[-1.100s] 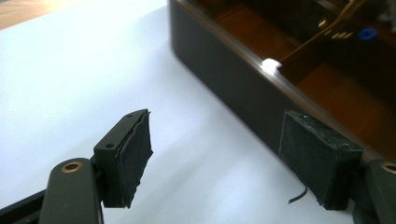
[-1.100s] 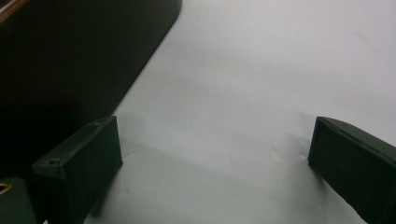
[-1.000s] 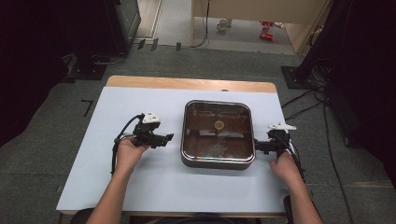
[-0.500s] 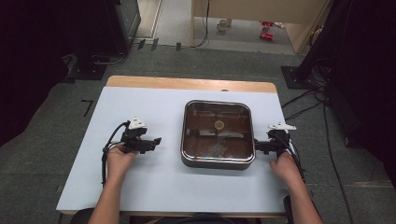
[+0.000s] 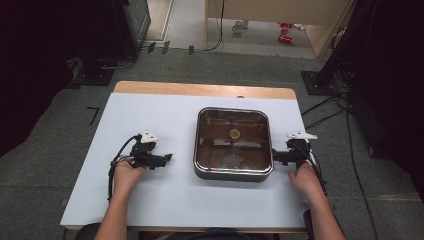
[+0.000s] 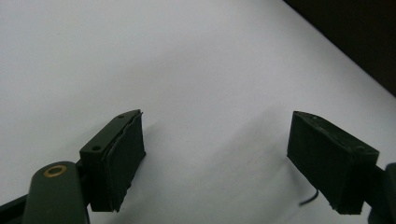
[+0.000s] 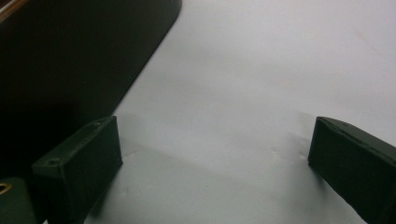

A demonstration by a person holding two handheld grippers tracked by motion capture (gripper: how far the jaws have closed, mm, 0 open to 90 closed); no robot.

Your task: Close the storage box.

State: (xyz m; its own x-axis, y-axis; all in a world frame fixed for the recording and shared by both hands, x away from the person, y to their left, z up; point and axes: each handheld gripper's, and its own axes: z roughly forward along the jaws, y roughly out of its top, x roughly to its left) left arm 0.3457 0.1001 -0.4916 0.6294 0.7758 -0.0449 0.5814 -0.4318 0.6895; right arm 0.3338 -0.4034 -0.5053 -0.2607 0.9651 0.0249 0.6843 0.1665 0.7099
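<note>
A square, dark metal pan with rounded corners and a glass lid (image 5: 233, 142) is seen standing on the white-topped bench (image 5: 150, 115), right of its middle. A small round brass-coloured knob (image 5: 234, 133) is seen at the centre of the lid.

The left hand-held gripper (image 5: 167, 158) is held low over the bench, well apart from the pan's left side, with its jaws pointed towards the pan. Its jaws have just been opening and are released wide; in the left gripper view (image 6: 217, 158) nothing but bare white surface is found between them. A black cable is trailed from it towards the person's left hand (image 5: 127, 172).

The right hand-held gripper (image 5: 275, 156) is held just beside the pan's right edge, near its front corner. In the right gripper view (image 7: 215, 163) its jaws are spread and released, with bare white bench between them, and the pan's dark wall (image 7: 70, 60) is seen close beside one jaw; whether that jaw touches it cannot be told.
</note>
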